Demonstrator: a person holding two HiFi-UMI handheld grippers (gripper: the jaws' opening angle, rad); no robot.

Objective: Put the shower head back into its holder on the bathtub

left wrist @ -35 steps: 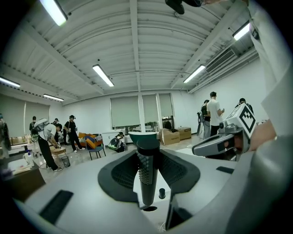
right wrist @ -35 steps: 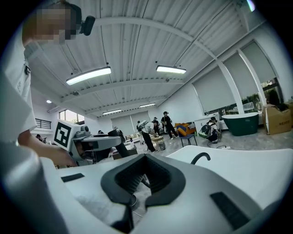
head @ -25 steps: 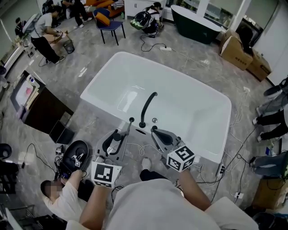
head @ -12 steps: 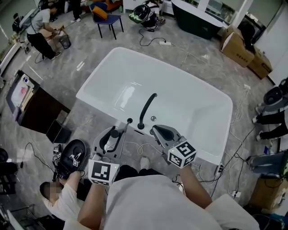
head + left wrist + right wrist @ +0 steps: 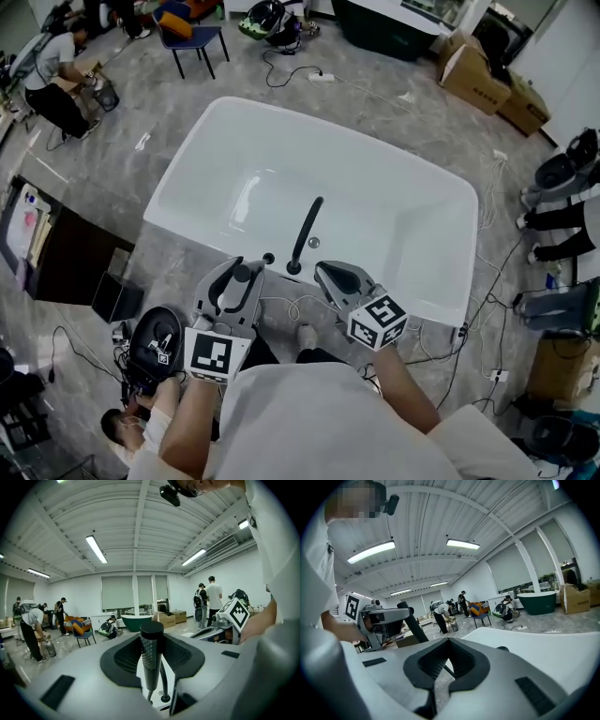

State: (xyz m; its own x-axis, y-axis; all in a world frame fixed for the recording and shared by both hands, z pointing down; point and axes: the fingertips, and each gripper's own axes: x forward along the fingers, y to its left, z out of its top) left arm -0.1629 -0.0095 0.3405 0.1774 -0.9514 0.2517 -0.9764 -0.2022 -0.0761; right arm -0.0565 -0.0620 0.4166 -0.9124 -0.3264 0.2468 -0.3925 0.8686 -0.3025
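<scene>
Both grippers have crept in toward the near rim of the bathtub (image 5: 183, 164), so the drop-in looks close. The left gripper (image 5: 239, 274) has its jaws clamped on the shower head (image 5: 151, 658), a black ribbed wand held upright. It sits just short of the small black fitting (image 5: 268, 258) beside the spout (image 5: 307, 230), which is probably the holder. The right gripper (image 5: 330, 274) rides alongside, jaws together and empty.
</scene>
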